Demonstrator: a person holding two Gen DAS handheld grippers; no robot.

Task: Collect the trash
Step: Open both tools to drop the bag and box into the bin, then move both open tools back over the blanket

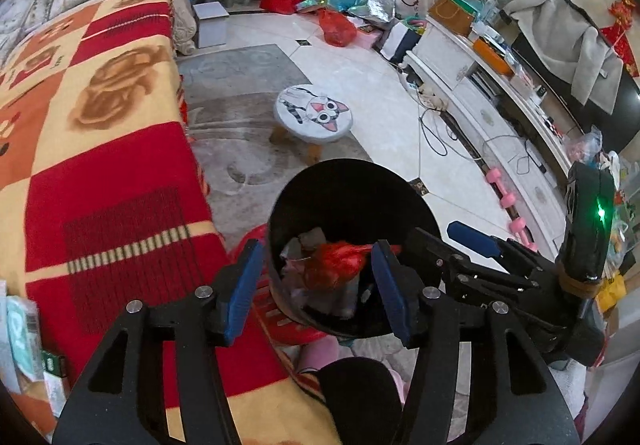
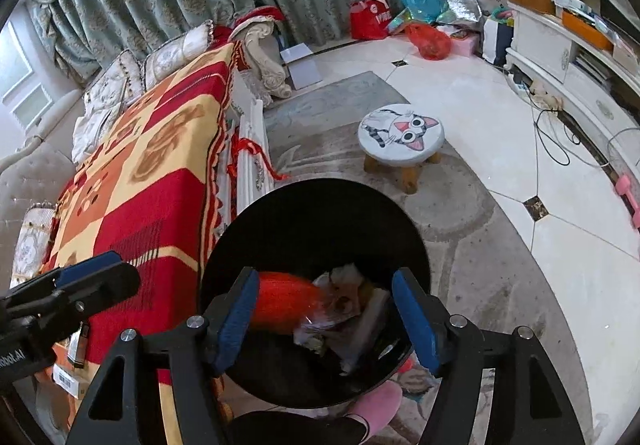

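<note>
Hovering: both tools spread | black bin (image 2: 312, 229) | red bag (image 2: 280, 301) inside

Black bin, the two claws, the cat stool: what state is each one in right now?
Black bin: upright, no lid, partly filled with trash.
Red trash: inside the bin, blurred.
Left gripper: open, empty, above the bin.
Right gripper: open, empty, above the bin.
Cat stool: upright on the rug.
</note>
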